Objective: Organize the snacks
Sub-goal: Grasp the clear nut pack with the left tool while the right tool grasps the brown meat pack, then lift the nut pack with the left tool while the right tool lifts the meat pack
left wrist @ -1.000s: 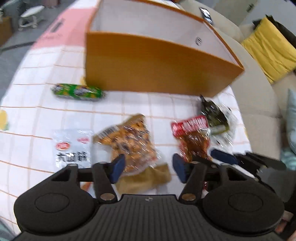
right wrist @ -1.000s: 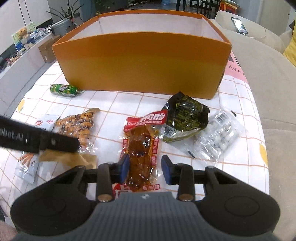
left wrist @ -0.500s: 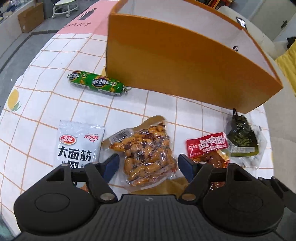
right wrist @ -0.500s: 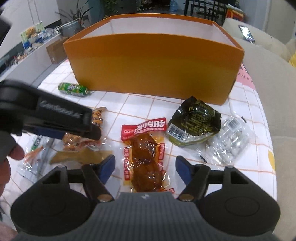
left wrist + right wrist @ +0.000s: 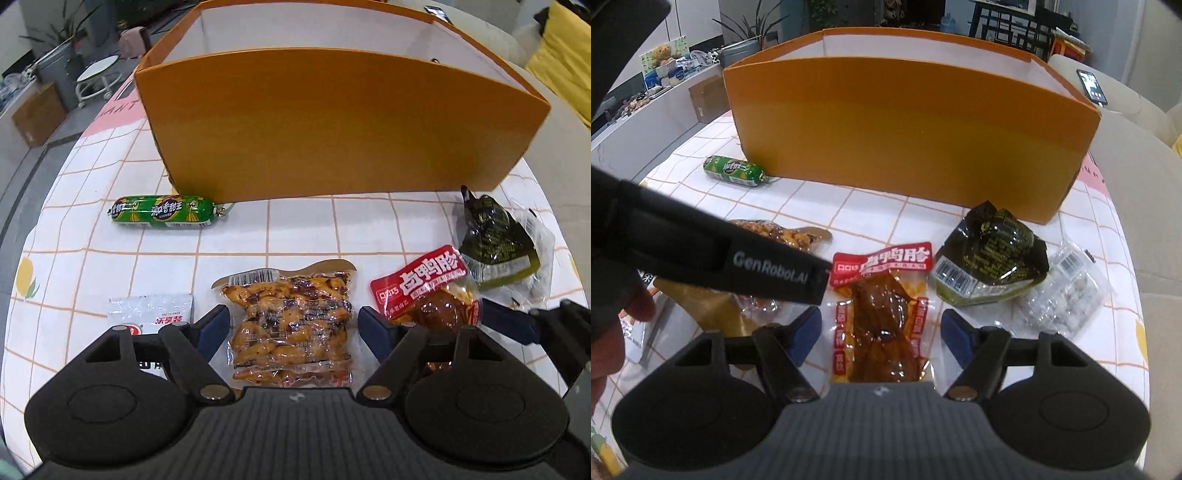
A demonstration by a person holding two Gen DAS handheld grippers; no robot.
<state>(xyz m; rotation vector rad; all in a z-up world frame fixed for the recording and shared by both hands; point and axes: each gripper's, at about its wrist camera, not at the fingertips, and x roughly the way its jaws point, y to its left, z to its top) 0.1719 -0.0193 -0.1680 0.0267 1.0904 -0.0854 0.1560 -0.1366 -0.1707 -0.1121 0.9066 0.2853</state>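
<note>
A checked counter is seen below an orange box. The left tool is spread around a peanut packet. The right tool is closing around a red packet, untouched.

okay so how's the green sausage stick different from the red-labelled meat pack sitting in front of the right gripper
The green sausage is a round tube in opaque printed wrap; the red-labelled meat pack is a flat pouch, clear below its red header, showing brown meat. The sausage lies crosswise near the orange box, with no gripper near it; the meat pack lies lengthwise between the fingers of the right gripper, whose jaws are closing but not yet touching. Both rest sealed on the checked tablecloth.
</note>
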